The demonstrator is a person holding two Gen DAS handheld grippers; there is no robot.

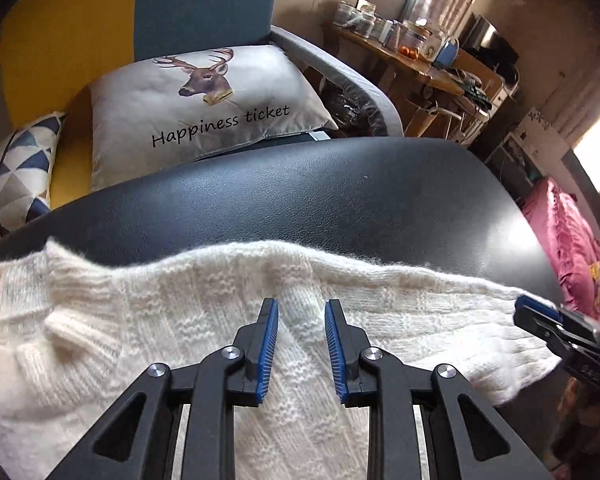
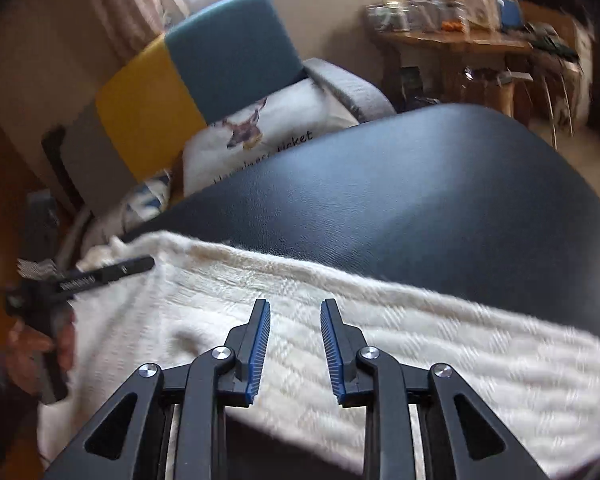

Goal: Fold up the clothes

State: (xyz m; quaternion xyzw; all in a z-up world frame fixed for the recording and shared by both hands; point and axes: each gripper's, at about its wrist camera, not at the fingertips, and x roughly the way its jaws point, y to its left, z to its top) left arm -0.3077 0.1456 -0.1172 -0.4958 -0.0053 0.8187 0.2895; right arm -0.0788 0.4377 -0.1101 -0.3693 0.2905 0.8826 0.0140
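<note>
A white knitted sweater lies across the near part of a black leather surface. It also shows in the right wrist view, stretched left to right. My left gripper is open and empty, just above the sweater's middle. My right gripper is open and empty above the sweater. The right gripper also shows at the sweater's right end in the left wrist view. The left gripper shows at the sweater's left end in the right wrist view, with a hand holding it.
Behind the black surface stands a sofa with a deer-print cushion and a triangle-patterned cushion. A cluttered wooden table stands at the back right. A pink quilt lies at the right.
</note>
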